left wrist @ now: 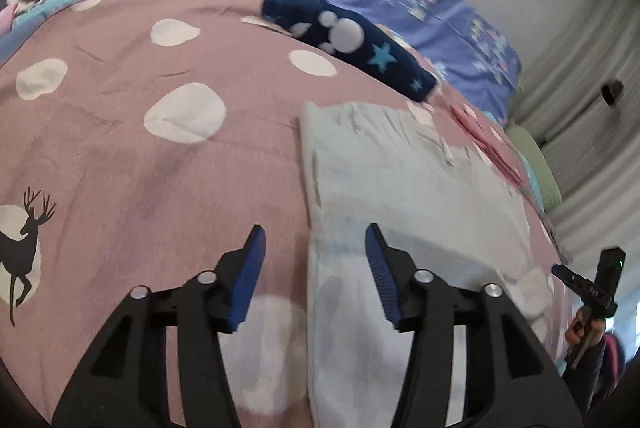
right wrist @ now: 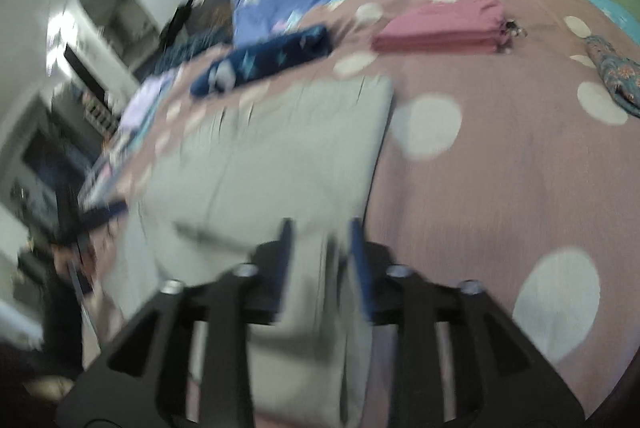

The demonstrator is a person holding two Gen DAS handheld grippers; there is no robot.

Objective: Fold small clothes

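Left wrist view: the left gripper [left wrist: 316, 240] has its fingers [left wrist: 250, 276] apart, gripping nothing, over the left edge of the pale garment [left wrist: 408, 195]; this garment lies flat on the pink bedspread [left wrist: 120, 155]; a navy sock [left wrist: 352, 39] lies beyond the garment. Right wrist view, blurred: the right gripper [right wrist: 320, 228] has its fingers parted over the garment's near part, clamping nothing; a folded pink cloth [right wrist: 440, 27] sits beyond the garment's right corner.
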